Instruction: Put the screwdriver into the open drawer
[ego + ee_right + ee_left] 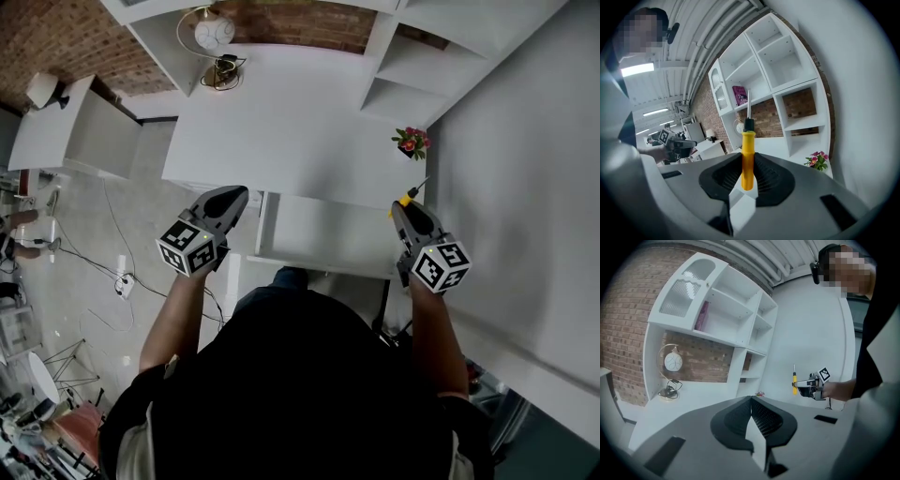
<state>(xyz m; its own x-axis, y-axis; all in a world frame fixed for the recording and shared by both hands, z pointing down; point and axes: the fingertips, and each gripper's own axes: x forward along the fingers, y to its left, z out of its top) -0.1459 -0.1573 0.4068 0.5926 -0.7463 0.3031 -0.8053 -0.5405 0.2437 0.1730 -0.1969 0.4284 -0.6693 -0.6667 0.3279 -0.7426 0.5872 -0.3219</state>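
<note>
The right tongs [748,155] are closed on the yellow handle of the screwdriver [747,139]. The screwdriver is held upright between the two jaws, and its black collar and thin metal shaft are pointed away from the tongs. The lower end of the handle is seen inside the gap of the jaws.

The left tongs [751,400] are closed fully, jaw against jaw, and nothing is held between them. Both tongs are held in the air, each by one hand of the person, and they are kept well apart from each other.

Below and between the two tongs the open drawer [323,234] is seen. It is white and is pulled out from the front of the white surface [281,122]. The right tongs are placed near its right edge and the left tongs just beyond its left edge.

Beyond the right tongs, a small pot of pink and red flowers [412,142] is set on the surface, beside a white shelf unit [412,66]. Beyond the left tongs, at the far side of the surface, a round white globe in a metal ring [214,34] is seen in front of a brick wall [300,23]. To the left of the left tongs, cables [94,253] are laid on the floor.
</note>
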